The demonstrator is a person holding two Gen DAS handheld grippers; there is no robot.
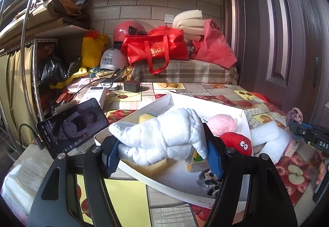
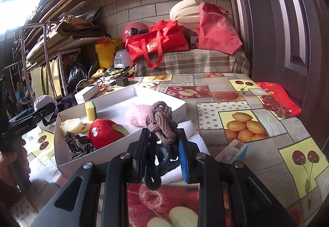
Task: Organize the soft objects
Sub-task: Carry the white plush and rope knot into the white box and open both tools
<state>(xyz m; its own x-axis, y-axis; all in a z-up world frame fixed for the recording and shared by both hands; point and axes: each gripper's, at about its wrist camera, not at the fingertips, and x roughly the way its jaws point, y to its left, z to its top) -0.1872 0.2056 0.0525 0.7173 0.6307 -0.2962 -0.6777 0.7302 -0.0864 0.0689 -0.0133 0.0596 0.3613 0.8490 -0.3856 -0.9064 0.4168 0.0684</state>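
Observation:
My left gripper (image 1: 162, 153) is shut on a rolled white towel (image 1: 164, 134), which hangs over the near edge of a white box (image 1: 164, 181). Inside the box lie a red strawberry plush (image 1: 238, 142), a pink fluffy ball (image 1: 223, 124), a yellow sponge (image 1: 154, 165) and a black-and-white cloth (image 1: 209, 181). My right gripper (image 2: 164, 148) is shut on a knotted brown-grey cord bundle (image 2: 162, 122), held just right of the box (image 2: 123, 140) above a white foam piece (image 2: 193, 138). The same plush (image 2: 104, 132), ball (image 2: 137, 115) and an upright sponge (image 2: 90, 110) show in the right wrist view.
A phone (image 1: 72, 126) leans at the box's left. A small blue-edged packet (image 2: 232, 151) lies on the fruit-print tablecloth (image 2: 267, 124) to the right. Red bags (image 1: 156, 46), helmets and foam pile up at the back; a dark door (image 1: 287, 42) stands right. A hand (image 2: 8, 163) holds the left gripper.

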